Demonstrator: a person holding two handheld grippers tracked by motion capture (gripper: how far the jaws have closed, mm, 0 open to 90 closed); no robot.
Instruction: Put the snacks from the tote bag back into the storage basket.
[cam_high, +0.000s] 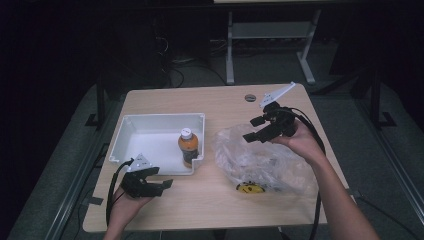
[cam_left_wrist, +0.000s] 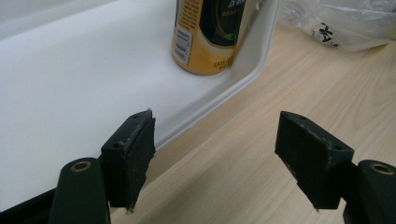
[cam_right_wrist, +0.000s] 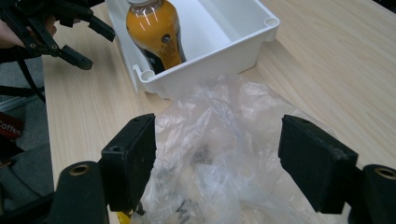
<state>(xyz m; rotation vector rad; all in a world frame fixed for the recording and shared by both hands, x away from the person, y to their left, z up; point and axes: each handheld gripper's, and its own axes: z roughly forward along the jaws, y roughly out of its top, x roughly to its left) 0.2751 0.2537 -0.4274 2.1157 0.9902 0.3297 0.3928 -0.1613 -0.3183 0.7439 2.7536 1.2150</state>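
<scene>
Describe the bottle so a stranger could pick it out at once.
On the table sits a white tray, left of a clear bag. The bottle stands upright in the tray's near right corner: orange, white cap, dark label.

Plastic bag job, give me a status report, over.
Both grippers open: left by the bin, right over the bag, empty. Bottle upright in bin. Nothing blocking.

You work on a light wooden table (cam_high: 220, 200). At its twelve o'clock edge sits a small grey round cap (cam_high: 250, 97). Beyond it, toward twelve, stands a white desk frame (cam_high: 230, 50), with dark cables (cam_high: 175, 65) at eleven on the floor.
</scene>
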